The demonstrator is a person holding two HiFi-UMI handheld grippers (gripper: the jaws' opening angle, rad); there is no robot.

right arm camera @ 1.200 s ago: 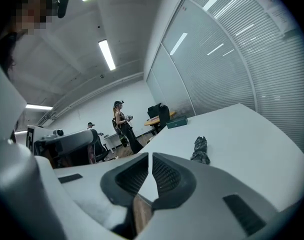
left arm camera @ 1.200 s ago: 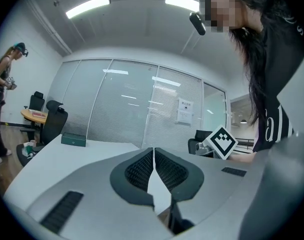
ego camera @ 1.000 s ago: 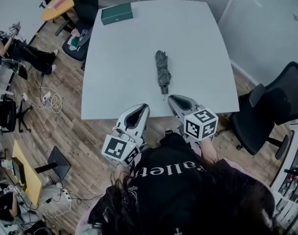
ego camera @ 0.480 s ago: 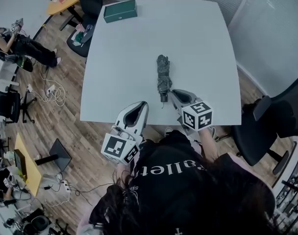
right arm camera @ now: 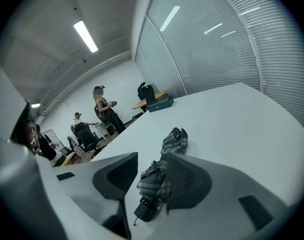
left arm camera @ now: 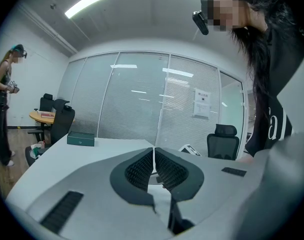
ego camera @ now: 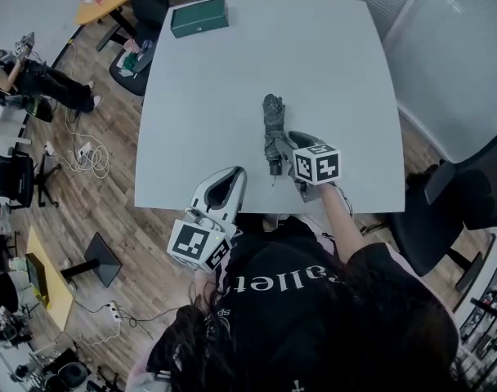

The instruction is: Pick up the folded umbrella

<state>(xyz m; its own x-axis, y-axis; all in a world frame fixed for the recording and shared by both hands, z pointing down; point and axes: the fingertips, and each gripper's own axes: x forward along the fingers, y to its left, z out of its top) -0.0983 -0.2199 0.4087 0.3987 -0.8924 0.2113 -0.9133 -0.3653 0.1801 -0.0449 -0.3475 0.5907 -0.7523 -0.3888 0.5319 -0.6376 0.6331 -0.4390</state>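
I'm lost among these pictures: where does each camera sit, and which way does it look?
Head view: on the person's head, looking steeply down at the table; shows hair, shoulders, left gripper, right gripper.
Left gripper view: on the left gripper, looking across the table toward the green box; shows its shut jaws.
Right gripper view: on the right gripper, looking along the umbrella between its opening jaws.
Shared: head and right gripper views both show the umbrella.
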